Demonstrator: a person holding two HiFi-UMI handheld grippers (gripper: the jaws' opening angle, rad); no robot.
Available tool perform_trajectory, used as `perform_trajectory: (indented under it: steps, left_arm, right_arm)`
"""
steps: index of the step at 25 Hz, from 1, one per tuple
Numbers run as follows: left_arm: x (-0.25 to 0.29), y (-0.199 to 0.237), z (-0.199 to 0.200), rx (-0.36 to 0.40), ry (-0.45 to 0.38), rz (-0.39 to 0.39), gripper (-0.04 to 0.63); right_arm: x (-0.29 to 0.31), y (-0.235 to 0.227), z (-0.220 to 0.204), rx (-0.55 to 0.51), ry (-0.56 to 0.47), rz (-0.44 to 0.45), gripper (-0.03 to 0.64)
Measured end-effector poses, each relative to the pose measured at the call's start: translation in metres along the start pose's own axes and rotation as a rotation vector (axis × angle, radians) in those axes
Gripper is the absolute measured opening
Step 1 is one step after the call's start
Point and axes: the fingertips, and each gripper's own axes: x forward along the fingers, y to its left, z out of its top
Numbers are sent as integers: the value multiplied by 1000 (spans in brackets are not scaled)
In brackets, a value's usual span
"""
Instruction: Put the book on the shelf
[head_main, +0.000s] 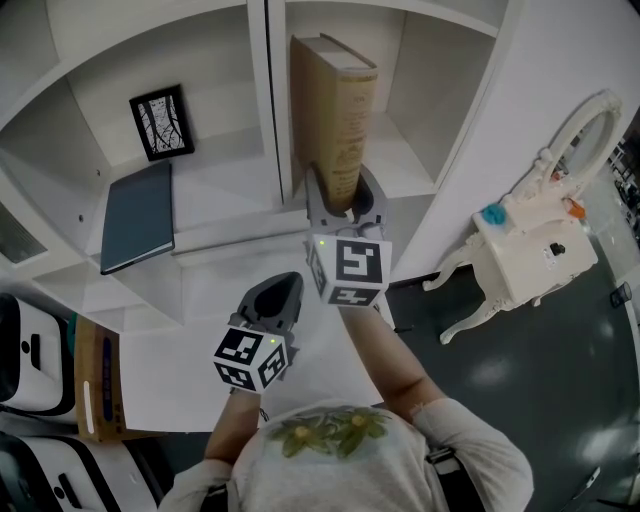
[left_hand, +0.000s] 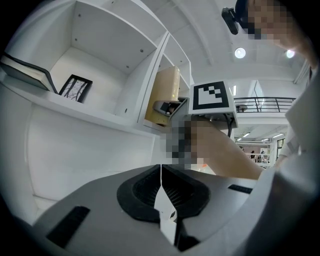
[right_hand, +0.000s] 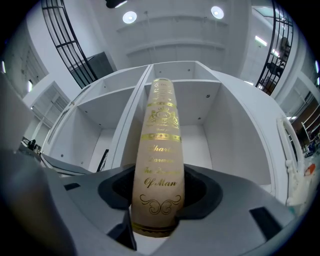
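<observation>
A thick tan book (head_main: 335, 110) with gold lettering on its spine (right_hand: 159, 165) stands upright, held by its lower end in my right gripper (head_main: 340, 205). The jaws are shut on the spine from both sides. The book stands at the front of the shelf's right compartment (head_main: 400, 150), beside the white divider (head_main: 272, 100). The left gripper view shows the same book (left_hand: 165, 95) and the right gripper's marker cube (left_hand: 211, 96). My left gripper (head_main: 275, 295) hangs lower and to the left, in front of the shelf, with its jaws shut and nothing between them (left_hand: 161, 172).
In the left compartment a dark blue book (head_main: 138, 215) lies flat and a small black-framed picture (head_main: 162, 122) leans on the back wall. A white ornate dressing table (head_main: 535, 245) stands on the dark floor to the right. A cardboard box (head_main: 97, 385) sits lower left.
</observation>
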Motion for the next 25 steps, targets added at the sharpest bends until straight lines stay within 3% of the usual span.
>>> perform_trajectory:
  steps: [17, 25]
  left_arm:
    - [4, 7, -3, -17, 1, 14, 32]
    - [5, 7, -2, -18, -1, 9, 32]
  right_arm:
    - [15, -2, -8, 6, 44, 3, 225]
    - [17, -2, -15, -24, 115, -3, 227]
